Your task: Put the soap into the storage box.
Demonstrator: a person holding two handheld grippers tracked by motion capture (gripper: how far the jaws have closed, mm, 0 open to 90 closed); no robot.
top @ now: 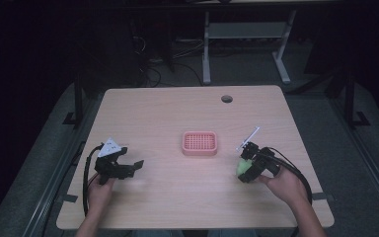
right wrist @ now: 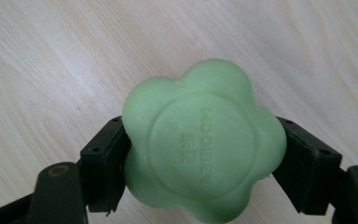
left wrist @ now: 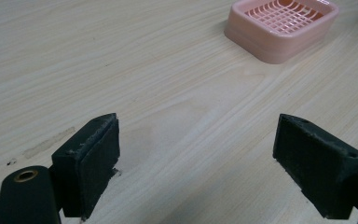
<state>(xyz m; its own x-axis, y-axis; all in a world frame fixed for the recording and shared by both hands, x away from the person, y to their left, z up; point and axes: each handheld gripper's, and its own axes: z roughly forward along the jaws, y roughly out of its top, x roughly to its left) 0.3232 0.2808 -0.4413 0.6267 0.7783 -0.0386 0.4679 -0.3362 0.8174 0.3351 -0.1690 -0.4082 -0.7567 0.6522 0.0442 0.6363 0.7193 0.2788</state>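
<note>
A green flower-shaped soap (right wrist: 200,149) sits squeezed between the black jaws of my right gripper (right wrist: 200,163), above the wooden table (top: 177,118). In the high view the soap (top: 242,168) shows at the right gripper (top: 249,168), right of centre. A pink slotted soap dish (top: 200,143) lies at the table's middle, to the left of the soap. My left gripper (top: 128,165) rests at the left of the table, open, with bare wood between its pads (left wrist: 93,158). The pink dish (left wrist: 282,28) is ahead of it, up and to the right.
A round cable hole (top: 226,98) is near the table's far edge. A thin pale stick-like part (top: 248,138) juts up from the right gripper. Black cables trail from both grippers toward the front edge. Desk legs (top: 206,49) stand on the dark floor beyond.
</note>
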